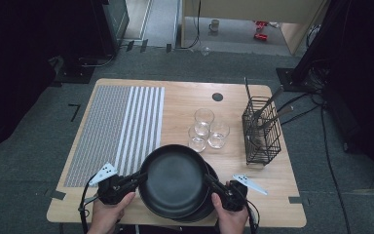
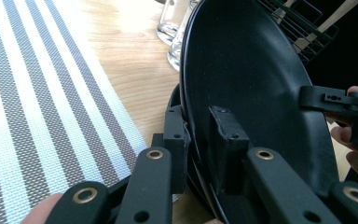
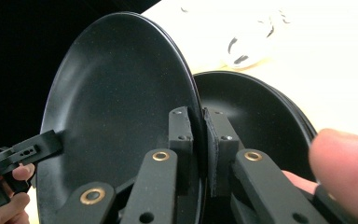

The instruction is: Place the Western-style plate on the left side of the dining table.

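A black plate [image 1: 175, 178] is held tilted at the table's near edge, above a stack of other black plates [image 1: 210, 204]. My left gripper [image 1: 143, 176] is shut on its left rim; in the left gripper view its jaws [image 2: 200, 126] straddle the edge of the plate [image 2: 247, 70]. My right gripper [image 1: 207, 179] is shut on the opposite rim, with its pads on both sides of the plate [image 3: 121, 84] in the right gripper view [image 3: 199, 123]. The lower plates [image 3: 256, 112] lie just behind it.
Three clear glasses [image 1: 205, 129] stand just beyond the plates. A black wire basket [image 1: 261, 131] with utensils is at the right. A grey striped placemat [image 1: 119, 129] covers the left part of the wooden table [image 1: 185, 95].
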`<state>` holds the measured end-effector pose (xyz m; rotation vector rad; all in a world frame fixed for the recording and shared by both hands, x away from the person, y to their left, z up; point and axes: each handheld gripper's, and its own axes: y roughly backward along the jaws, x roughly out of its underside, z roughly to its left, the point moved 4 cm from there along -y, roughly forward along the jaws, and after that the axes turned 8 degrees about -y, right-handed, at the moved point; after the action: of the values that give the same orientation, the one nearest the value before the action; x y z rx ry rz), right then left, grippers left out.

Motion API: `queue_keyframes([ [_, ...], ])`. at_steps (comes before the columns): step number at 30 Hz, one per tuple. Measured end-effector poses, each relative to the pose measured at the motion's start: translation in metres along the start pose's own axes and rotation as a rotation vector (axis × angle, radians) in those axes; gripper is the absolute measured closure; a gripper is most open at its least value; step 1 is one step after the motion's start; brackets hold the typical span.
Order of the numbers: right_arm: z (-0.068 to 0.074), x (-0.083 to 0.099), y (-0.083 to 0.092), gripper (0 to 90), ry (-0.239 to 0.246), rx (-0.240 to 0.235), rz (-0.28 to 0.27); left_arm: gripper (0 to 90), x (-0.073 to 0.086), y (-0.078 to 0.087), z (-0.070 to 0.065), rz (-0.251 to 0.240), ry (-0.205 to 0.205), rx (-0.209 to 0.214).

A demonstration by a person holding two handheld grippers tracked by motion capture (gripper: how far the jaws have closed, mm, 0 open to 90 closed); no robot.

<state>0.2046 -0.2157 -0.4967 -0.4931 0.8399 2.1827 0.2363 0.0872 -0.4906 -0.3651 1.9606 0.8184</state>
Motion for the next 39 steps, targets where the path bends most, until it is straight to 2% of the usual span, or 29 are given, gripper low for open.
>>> queue_keyframes([
  [3, 0.002, -0.001, -0.001, 83.2, -0.002, -0.004, 0.001, 79.2, -0.001, 0.002, 0.002, -0.007, 0.010, 0.012],
  [13, 0.010, -0.004, -0.006, 82.8, 0.007, -0.005, 0.003, 79.6, -0.005, 0.007, 0.006, -0.016, 0.014, 0.002],
  [31, 0.029, -0.009, -0.021, 82.8, 0.029, -0.019, 0.030, 79.1, -0.014, 0.021, 0.019, -0.032, 0.014, -0.032],
  [39, 0.040, -0.012, -0.032, 82.6, 0.058, -0.027, 0.031, 79.2, -0.018, 0.027, 0.027, -0.038, 0.022, -0.045],
])
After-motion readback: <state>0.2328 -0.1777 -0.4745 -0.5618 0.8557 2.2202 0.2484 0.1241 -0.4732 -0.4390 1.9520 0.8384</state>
